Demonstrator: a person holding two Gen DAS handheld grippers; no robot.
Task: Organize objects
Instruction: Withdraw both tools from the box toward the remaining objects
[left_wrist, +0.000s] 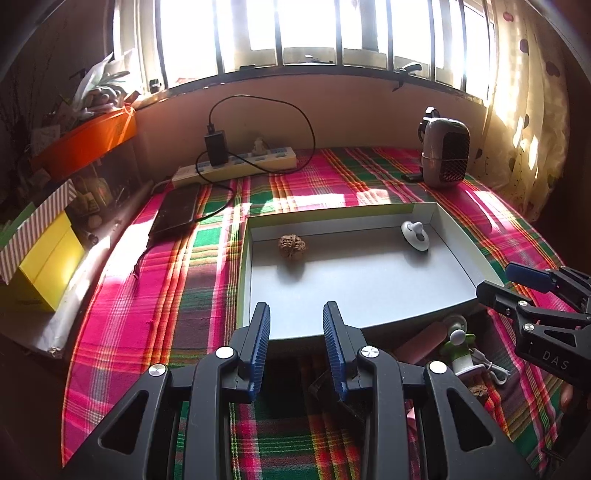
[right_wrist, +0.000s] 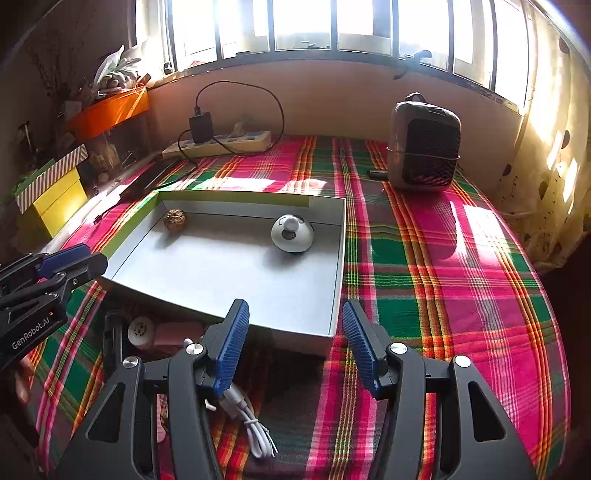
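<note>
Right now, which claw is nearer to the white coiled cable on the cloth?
Right. The right claw hangs just above the white cable, which lies beside its left finger. The left claw is farther away, before the box's near wall.

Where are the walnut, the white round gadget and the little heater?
walnut (left_wrist: 292, 246), left wrist view, middle of its wrinkled shell.
white round gadget (right_wrist: 292, 233), right wrist view, centre of its domed top.
little heater (right_wrist: 424, 151), right wrist view, on its dark front grille.
</note>
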